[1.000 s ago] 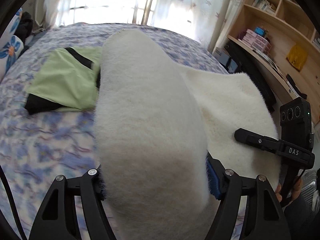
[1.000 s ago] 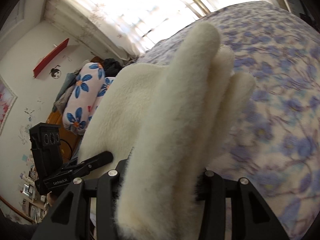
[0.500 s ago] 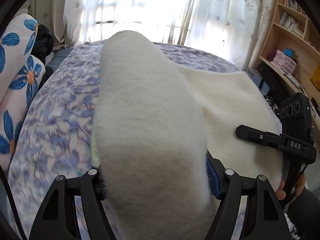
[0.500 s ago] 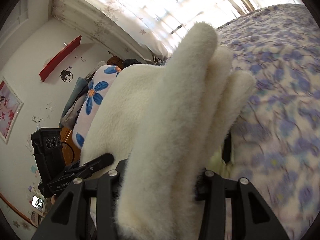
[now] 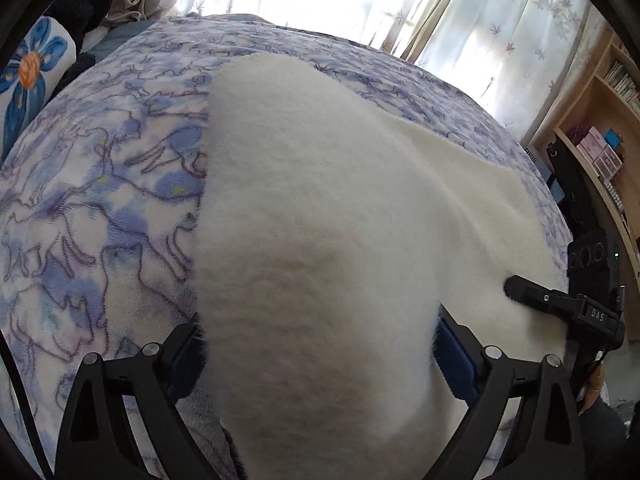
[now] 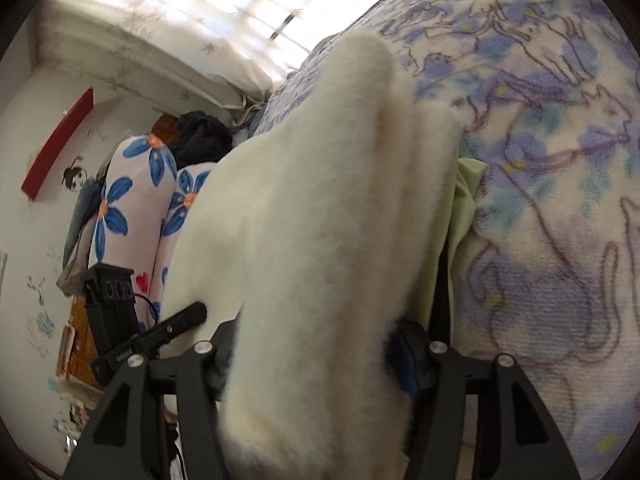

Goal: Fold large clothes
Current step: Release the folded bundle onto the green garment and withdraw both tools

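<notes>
— Over the bed (image 5: 100,208), with its blue flowered cover, what does the left tool (image 5: 320,344) have?

— A thick fold of the white fleece garment (image 5: 320,220), clamped between its two fingers. Cloth bulges up and forward from the grip.

— And the right tool (image 6: 316,344)?

— Same garment (image 6: 320,208), several layers pinched tight. Fleece stretches across between both tools, just above the cover.

— Anything under it?

— On the right wrist view, a pale green cloth (image 6: 464,200) shows beside the fleece edge, lying on the bed (image 6: 560,160). Flowered pillows (image 6: 128,208) stand near the wall.
</notes>
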A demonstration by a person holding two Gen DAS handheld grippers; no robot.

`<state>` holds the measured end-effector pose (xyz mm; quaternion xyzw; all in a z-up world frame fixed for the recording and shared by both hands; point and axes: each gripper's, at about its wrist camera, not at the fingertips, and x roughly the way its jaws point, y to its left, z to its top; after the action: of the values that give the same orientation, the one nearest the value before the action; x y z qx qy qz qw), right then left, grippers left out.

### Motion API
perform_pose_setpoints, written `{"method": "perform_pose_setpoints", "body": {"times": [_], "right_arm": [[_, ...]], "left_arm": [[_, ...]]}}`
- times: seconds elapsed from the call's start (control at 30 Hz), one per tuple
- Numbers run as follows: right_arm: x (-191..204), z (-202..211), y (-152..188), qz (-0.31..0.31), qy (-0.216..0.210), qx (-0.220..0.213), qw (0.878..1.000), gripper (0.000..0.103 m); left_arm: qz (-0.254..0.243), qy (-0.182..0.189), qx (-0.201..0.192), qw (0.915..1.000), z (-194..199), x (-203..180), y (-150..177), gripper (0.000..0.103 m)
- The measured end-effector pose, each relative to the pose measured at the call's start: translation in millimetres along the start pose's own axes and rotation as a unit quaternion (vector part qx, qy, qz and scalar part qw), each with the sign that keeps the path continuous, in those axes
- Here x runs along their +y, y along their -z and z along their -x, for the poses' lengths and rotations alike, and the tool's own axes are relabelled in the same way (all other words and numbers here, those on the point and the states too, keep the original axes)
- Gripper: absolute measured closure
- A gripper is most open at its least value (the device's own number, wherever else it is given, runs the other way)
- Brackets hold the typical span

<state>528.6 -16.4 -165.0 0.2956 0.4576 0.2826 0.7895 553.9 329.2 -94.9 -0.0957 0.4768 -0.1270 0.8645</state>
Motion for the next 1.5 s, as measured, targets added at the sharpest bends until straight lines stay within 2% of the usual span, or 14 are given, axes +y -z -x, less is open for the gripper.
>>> {"method": "perform_pose_setpoints", "body": {"times": [0.13,0.2,0.3,0.43,0.53,0.57,0.67,0.93,1.03,1.23,1.33,1.4,1.47,1.5], "right_arm": [[28,36,2,0.080,0.067,-0.011,0.994,0.044],[42,58,2,0.113,0.076,-0.037,0.990,0.044],[68,88,11,0.160,0.087,-0.079,0.980,0.045],[86,80,23,0.198,0.098,-0.052,0.974,0.086],[88,55,34,0.202,0.138,-0.026,0.969,0.096],[86,49,37,0.203,0.152,-0.025,0.967,0.103],[76,40,44,0.200,0.183,-0.019,0.962,0.103],[83,38,45,0.196,0.194,-0.006,0.961,0.100],[88,55,48,0.174,0.180,0.006,0.968,0.100],[111,116,65,0.168,0.176,0.005,0.970,0.100],[122,158,77,0.162,0.174,-0.005,0.971,0.098],[129,189,87,0.154,0.168,-0.014,0.974,0.090],[135,219,98,0.152,0.170,-0.023,0.973,0.070],[137,234,103,0.152,0.169,-0.028,0.973,0.066]], "left_arm": [[-0.035,-0.069,-0.044,0.9961,35,-20,-2,0.008],[-0.046,-0.078,-0.079,0.9927,60,-30,-2,0.012],[-0.059,-0.067,-0.105,0.9906,91,-49,4,0.039],[-0.087,-0.092,-0.076,0.9891,85,-71,23,0.076],[-0.094,-0.145,-0.036,0.9843,61,-71,37,0.082],[-0.098,-0.159,-0.036,0.9817,55,-70,41,0.082],[-0.097,-0.187,-0.032,0.9770,42,-63,48,0.082],[-0.045,-0.187,-0.028,0.9809,48,-55,44,0.080],[-0.017,-0.171,-0.029,0.9847,67,-66,50,0.063],[0.007,-0.143,-0.080,0.9865,134,-110,72,0.024],[0.004,-0.132,-0.097,0.9864,166,-139,86,0.019],[-0.010,-0.132,-0.106,0.9855,188,-164,99,0.015],[-0.020,-0.136,-0.116,0.9837,207,-187,111,0.011],[-0.024,-0.135,-0.119,0.9834,216,-197,118,0.010]]}}
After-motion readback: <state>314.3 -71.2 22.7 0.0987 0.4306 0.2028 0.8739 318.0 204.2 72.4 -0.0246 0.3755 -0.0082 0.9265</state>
